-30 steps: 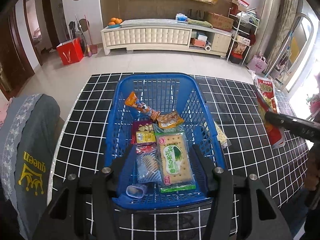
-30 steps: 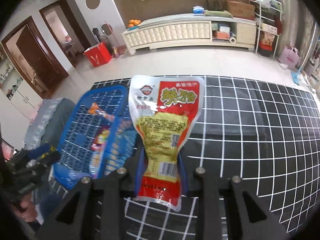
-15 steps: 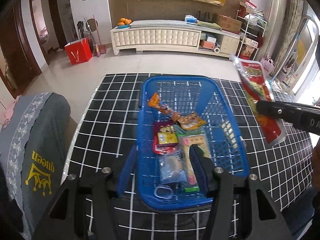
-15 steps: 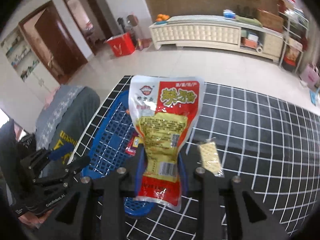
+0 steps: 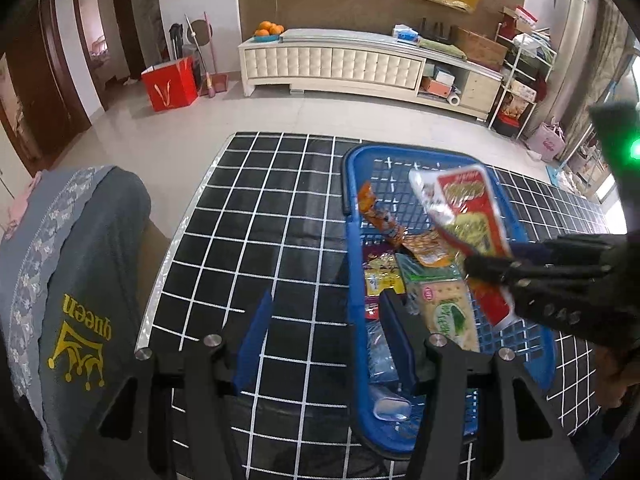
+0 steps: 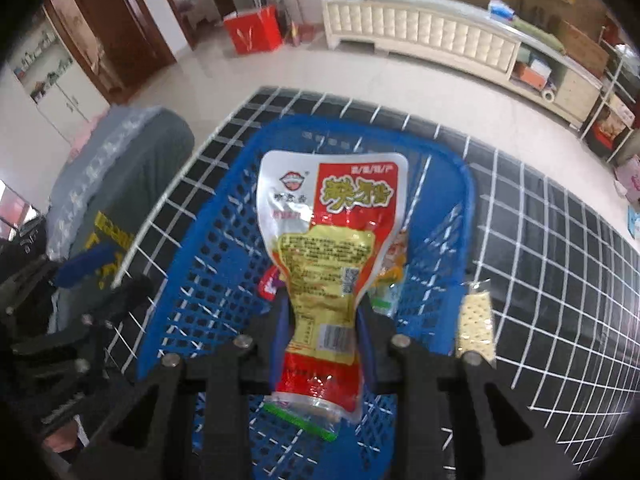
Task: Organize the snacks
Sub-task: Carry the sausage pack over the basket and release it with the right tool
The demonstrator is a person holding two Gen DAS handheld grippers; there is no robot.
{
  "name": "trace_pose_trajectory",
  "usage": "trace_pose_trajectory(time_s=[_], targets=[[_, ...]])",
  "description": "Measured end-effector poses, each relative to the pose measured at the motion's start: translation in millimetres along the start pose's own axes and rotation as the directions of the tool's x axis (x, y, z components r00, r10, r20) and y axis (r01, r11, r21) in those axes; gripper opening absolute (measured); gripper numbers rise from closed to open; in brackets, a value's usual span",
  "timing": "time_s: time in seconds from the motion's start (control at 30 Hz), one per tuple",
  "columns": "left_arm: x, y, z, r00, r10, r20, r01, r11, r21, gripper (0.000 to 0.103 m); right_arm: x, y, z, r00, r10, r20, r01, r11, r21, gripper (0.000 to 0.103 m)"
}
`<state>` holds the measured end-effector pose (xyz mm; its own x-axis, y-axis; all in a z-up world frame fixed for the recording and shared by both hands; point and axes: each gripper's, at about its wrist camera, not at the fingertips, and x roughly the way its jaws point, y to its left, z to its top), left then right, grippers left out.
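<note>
Right gripper (image 6: 324, 320) has carried the red-and-yellow snack pouch (image 6: 332, 248) from beside the blue basket (image 6: 208, 248) to above it.
Jaws clamp the pouch; a cracker pack (image 6: 476, 324) lies right on the black grid tablecloth (image 6: 560, 272). Left gripper (image 5: 328, 336), jaws wide, apparently straddles the basket's left rim; tiled floor ahead.

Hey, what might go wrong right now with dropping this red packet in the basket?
The red packet is pinched only near its lower end by the right tongs, so it may swing or slip. The blue basket is already crowded, so it may land on the cracker pack. The left tongs straddle the rim.
</note>
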<state>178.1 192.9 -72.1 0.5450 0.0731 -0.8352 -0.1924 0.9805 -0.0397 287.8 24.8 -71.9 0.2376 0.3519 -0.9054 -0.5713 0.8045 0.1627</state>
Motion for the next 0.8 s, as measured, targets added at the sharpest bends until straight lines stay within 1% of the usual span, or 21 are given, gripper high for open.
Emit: trace_pose_trajectory(time_s=[0.03, 0.23, 0.33, 0.4, 0.47, 0.5, 0.53, 0.57, 0.6, 0.67, 0.73, 0.8], targets=[[2.9, 1.3, -0.8, 1.000, -0.002, -0.005, 0.002, 1.000, -0.001, 0.053, 5.6, 0.1, -0.8, 1.000, -0.017, -0.009, 0.017, 1.000, -0.007, 0.035], [13.6, -0.3, -2.9, 1.000, -0.018, -0.024, 0.018, 1.000, 0.009, 0.053, 23.7, -7.5, 0.8, 0.997, -0.057, -0.055, 0.058, 0.998, 0.013, 0.035], [15.1, -3.3, -4.0, 0.999, -0.024, -0.027, 0.025, 1.000, 0.020, 0.053, 24.0, -4.8, 2.4, 0.992, -0.116, -0.049, 0.116, 0.993, 0.000, 0.037], [16.2, -5.5, -3.7, 0.999, -0.021, -0.031, 0.022, 0.999, 0.028, 0.053, 22.9, -2.9, 2.4, 0.989, -0.140, -0.055, 0.139, 0.990, -0.015, 0.042], [16.1, -7.1, -2.6, 0.999, -0.011, -0.030, 0.012, 0.999, 0.030, 0.053, 22.1, -2.9, 3.1, 0.988, -0.146, -0.048, 0.145, 0.989, -0.019, 0.052], [15.8, -7.0, -2.8, 1.000, -0.011, -0.029, 0.012, 1.000, 0.029, 0.053, 20.5, -1.6, 2.6, 0.989, -0.142, -0.045, 0.141, 0.990, -0.027, 0.055], [14.8, -7.6, -3.2, 0.999, -0.017, -0.029, 0.017, 0.999, 0.027, 0.053, 19.0, -0.8, 1.7, 0.989, -0.140, -0.043, 0.138, 0.990, -0.033, 0.061], [13.7, -8.8, -3.4, 0.999, -0.019, -0.028, 0.020, 0.999, 0.029, 0.053, 18.4, 2.3, 1.7, 0.989, -0.144, -0.039, 0.143, 0.989, -0.039, 0.070], [12.9, -9.5, -4.0, 0.999, -0.017, -0.028, 0.018, 0.999, 0.032, 0.053, 14.1, 3.4, 0.9, 0.988, -0.151, -0.022, 0.150, 0.988, -0.038, 0.072], [10.4, -11.6, -5.1, 1.000, -0.008, -0.028, 0.009, 0.999, 0.040, 0.053, 6.5, 4.7, -0.3, 0.990, -0.144, 0.004, 0.144, 0.989, -0.030, 0.080], [6.4, -13.2, -6.6, 1.000, 0.000, -0.025, 0.001, 0.999, 0.044, 0.053, -0.6, 5.1, -1.8, 0.990, -0.141, 0.028, 0.142, 0.990, -0.019, 0.082], [0.7, -15.3, -7.8, 1.000, -0.001, -0.016, 0.002, 0.999, 0.048, 0.053, -9.5, 2.8, -4.6, 0.992, -0.119, 0.044, 0.119, 0.993, -0.004, 0.085]])
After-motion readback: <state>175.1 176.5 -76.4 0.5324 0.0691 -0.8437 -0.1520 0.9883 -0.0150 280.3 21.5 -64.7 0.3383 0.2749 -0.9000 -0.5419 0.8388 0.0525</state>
